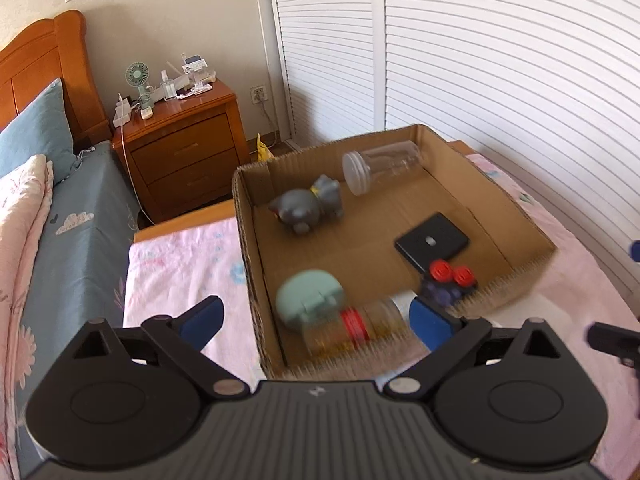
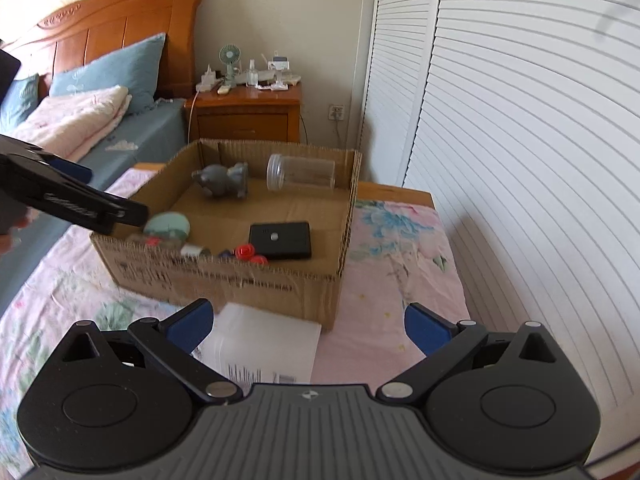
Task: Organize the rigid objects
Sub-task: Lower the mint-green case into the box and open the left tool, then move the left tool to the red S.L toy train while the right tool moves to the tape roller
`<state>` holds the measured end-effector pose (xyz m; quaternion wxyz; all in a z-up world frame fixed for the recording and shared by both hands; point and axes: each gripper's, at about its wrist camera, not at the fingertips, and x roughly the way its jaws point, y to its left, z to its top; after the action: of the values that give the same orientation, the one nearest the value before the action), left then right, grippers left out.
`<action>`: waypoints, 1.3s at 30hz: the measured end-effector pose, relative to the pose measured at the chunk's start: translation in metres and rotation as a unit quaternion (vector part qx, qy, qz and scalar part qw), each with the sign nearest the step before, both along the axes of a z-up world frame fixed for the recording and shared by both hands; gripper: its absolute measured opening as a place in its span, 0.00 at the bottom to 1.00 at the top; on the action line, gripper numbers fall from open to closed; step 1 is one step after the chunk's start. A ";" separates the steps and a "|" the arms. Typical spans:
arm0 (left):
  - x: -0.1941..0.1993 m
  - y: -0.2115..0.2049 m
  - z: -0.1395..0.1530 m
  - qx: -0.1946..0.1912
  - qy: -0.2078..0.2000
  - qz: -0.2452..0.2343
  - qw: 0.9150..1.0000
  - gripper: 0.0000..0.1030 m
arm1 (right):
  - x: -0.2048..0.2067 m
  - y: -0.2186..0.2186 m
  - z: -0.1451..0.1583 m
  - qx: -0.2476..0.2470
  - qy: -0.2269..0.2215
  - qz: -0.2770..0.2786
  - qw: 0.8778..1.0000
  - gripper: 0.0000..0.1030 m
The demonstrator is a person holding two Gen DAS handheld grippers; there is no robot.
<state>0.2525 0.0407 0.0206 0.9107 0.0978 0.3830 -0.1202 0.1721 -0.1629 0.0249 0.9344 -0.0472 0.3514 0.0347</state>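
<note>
A shallow brown cardboard box (image 2: 224,280) sits on the pink floral bedspread (image 2: 400,280), and the task's things lie inside it. In the left wrist view, a grey plastic animal figurine (image 1: 308,206) rests at about 11 o'clock of the box floor, a clear plastic jar with a grey lid (image 1: 380,166) lies on its side at 12 o'clock against the far wall, a flat black square case (image 1: 432,242) lies at 3 o'clock, and a toy with two red round caps (image 1: 450,276) sits near it at 4 o'clock. A mint-green rounded case (image 1: 308,296) and a clear cylinder with a red band (image 1: 356,330) (both blurred) lie by the near wall at 6 o'clock. The left tool (image 1: 316,320) hangs over that near wall, its blue pads spread wide, gripping nothing. The right tool (image 2: 308,326) hovers before the box, equally wide apart and empty, above a white printed sheet of paper (image 2: 264,348) on the bedspread
</note>
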 end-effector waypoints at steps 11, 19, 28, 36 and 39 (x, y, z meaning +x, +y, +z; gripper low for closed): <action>-0.074 -0.002 -0.017 -0.046 -0.011 0.006 0.999 0.99 | -0.031 0.001 -0.036 0.027 0.021 -0.009 0.999 1.00; -0.104 -0.016 -0.050 -0.026 0.006 0.014 1.000 0.99 | -0.039 -0.005 -0.049 0.029 0.029 -0.011 0.999 1.00; -0.130 -0.033 -0.072 -0.004 0.037 -0.062 0.997 0.99 | -0.040 -0.016 -0.060 0.028 0.044 -0.026 0.998 1.00; -0.127 -0.018 -0.091 -0.011 0.082 -0.056 0.995 0.99 | -0.036 -0.011 -0.060 0.028 0.050 -0.014 0.998 1.00; -0.127 -0.009 -0.093 -0.010 0.082 -0.048 0.995 0.99 | -0.035 -0.005 -0.060 0.032 0.057 0.004 0.998 1.00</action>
<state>0.1257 0.0314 -0.0723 0.8702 0.0965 0.4503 -0.1754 0.1372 -0.1678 -0.0351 0.9139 -0.0168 0.4022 0.0520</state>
